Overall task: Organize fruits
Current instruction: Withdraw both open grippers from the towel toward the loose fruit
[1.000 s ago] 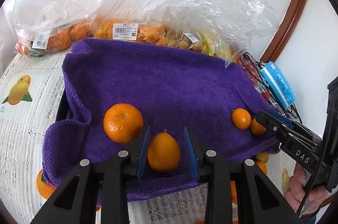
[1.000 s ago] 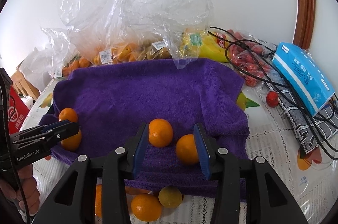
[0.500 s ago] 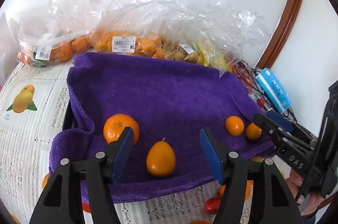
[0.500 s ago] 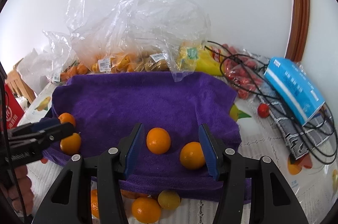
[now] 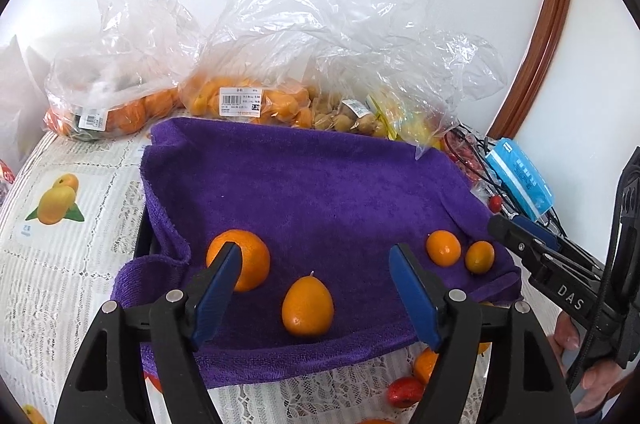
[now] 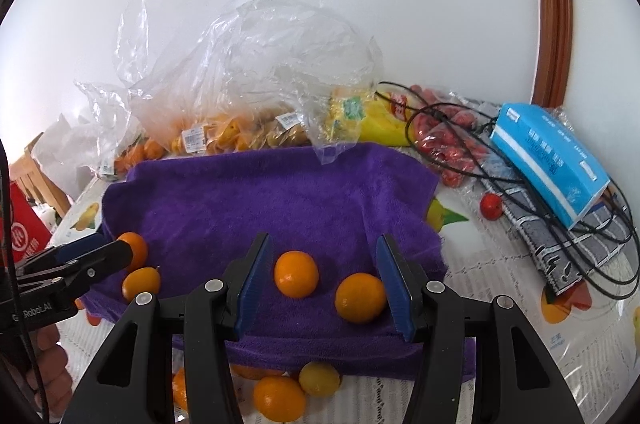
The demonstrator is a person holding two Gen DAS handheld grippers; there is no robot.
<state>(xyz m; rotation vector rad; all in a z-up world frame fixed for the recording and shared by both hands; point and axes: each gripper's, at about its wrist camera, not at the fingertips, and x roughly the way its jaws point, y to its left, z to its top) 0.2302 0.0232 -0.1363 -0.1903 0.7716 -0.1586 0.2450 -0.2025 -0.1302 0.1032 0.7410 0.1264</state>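
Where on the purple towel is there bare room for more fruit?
The purple towel is bare across its middle and back, up to the plastic bags. Its front edge is crowded: four orange fruits lie between the open grippers.

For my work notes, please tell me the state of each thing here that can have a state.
Left gripper: jaws opening, nothing pressed.
Right gripper: jaws open, holding nothing.
Pointed orange fruit: loose on the towel.
Purple towel: spread out, front edge hanging.
Plastic bags: open, fruit inside.
Black cable: loosely coiled.
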